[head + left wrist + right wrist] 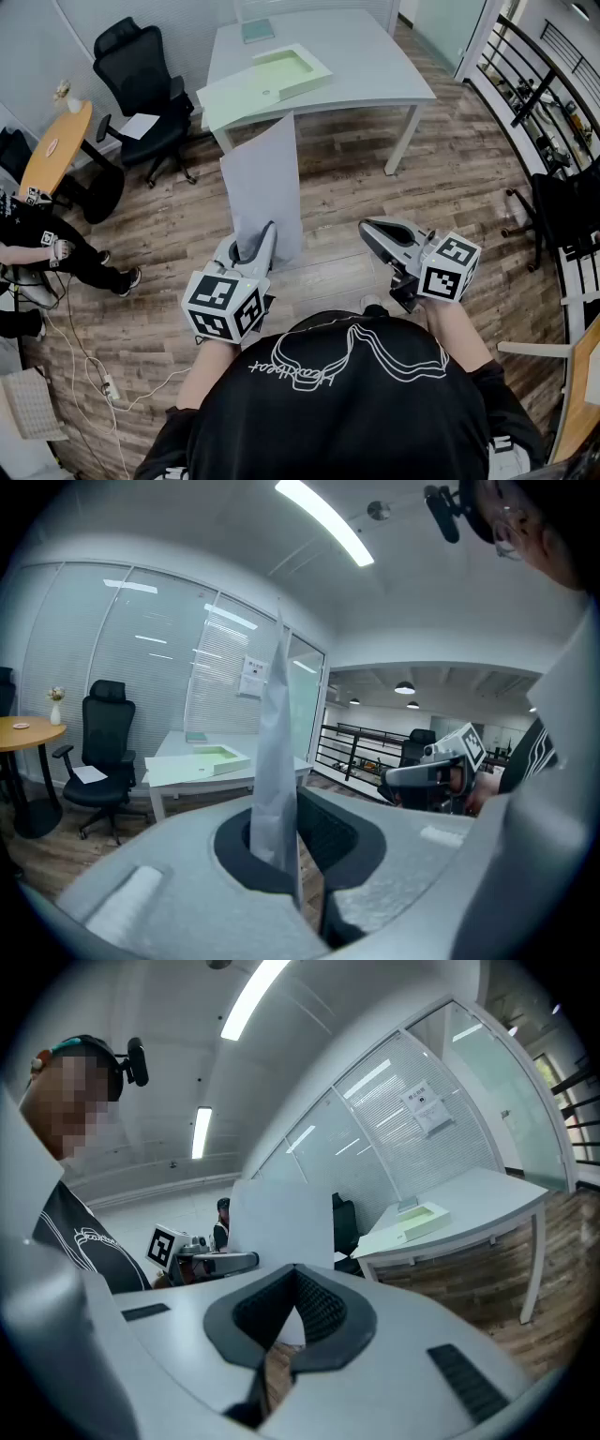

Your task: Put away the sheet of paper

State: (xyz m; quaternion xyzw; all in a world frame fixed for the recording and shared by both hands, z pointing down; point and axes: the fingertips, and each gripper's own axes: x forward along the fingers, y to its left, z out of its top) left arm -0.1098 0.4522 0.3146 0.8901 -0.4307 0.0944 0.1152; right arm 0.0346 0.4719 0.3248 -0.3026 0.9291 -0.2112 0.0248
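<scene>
head view looks down past a black t-shirt (356,403) to the left gripper (258,246) at 8 o'clock of the frame's middle and the right gripper (367,228) at 3 o'clock, the two apart above the wood floor (450,178). the left gripper's jaws pinch the lower edge of the grey sheet of paper (265,187), which stands upright out of them and runs toward 12 o'clock, its top corner showing against the near edge of the white table (375,66). on that table, toward 11 o'clock, lies a pale green tray (291,64). a black office chair (141,84) with a white page on its seat stands at 10 o'clock, a round wooden table (56,145) at 9 o'clock, a seated person (47,253) below it at the frame's edge, and a railing (539,66) at 2 o'clock. left gripper view has the sheet of paper (277,761) edge-on, clamped between the dark pads of the left gripper (286,841) and rising straight to 12 o'clock, with the right gripper (417,775) in the air at 3 o'clock. right gripper view shows the right gripper (295,1279) with its pads pressed together at the tips and nothing between them; beyond, at 11 o'clock, are the sheet of paper (281,1222) and the left gripper (220,1262).
</scene>
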